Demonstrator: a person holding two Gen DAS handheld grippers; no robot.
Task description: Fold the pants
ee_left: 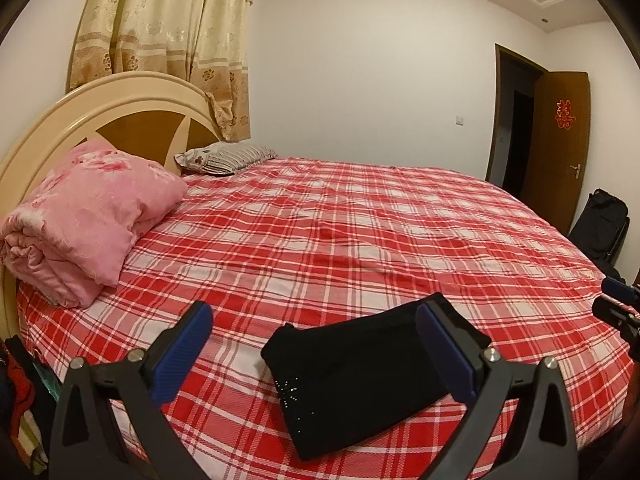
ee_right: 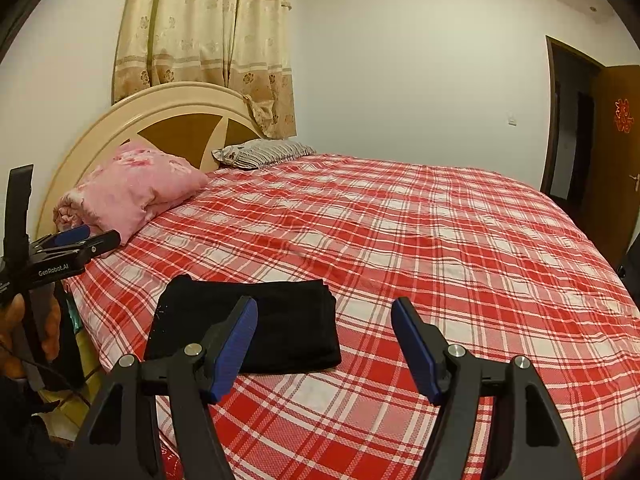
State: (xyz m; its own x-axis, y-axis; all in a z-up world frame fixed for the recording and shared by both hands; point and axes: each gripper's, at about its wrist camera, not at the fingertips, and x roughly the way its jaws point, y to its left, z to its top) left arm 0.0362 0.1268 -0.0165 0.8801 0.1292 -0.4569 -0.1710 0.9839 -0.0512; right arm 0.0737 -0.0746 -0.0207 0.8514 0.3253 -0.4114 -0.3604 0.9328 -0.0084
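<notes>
From my left wrist camera, the far right corner of the black pants point(ee_left: 360, 376) sits behind the right-hand blue pad, so I can't see that edge, and I can't tell whether the pad touches the cloth. The right gripper point(ee_left: 618, 304) only pokes in at the right border there, mostly cut off. From the right wrist camera, my left-hand finger point(ee_right: 236, 348) covers the near middle of the pants point(ee_right: 280, 320), and the left gripper point(ee_right: 80, 240) is seen side-on at the left edge, with part of a hand point(ee_right: 24, 320) below it, blurred and dark.

The pants lie folded into a flat rectangle on the red plaid bedsheet point(ee_left: 360, 220), near the edge closest to me. My left gripper point(ee_left: 316, 352) stands spread wide, nothing pinched, with the pants lying below and between its fingers. My right gripper point(ee_right: 324, 344) is also spread apart and empty, just right of the pants.

Further back, a folded pink quilt point(ee_left: 84, 216) rests against the cream headboard point(ee_left: 132, 92), beside a striped pillow point(ee_left: 228, 158). Beige curtains point(ee_left: 168, 40) hang behind. A brown door point(ee_left: 560, 148) stands open at right, a black bag point(ee_left: 600, 224) beside it
</notes>
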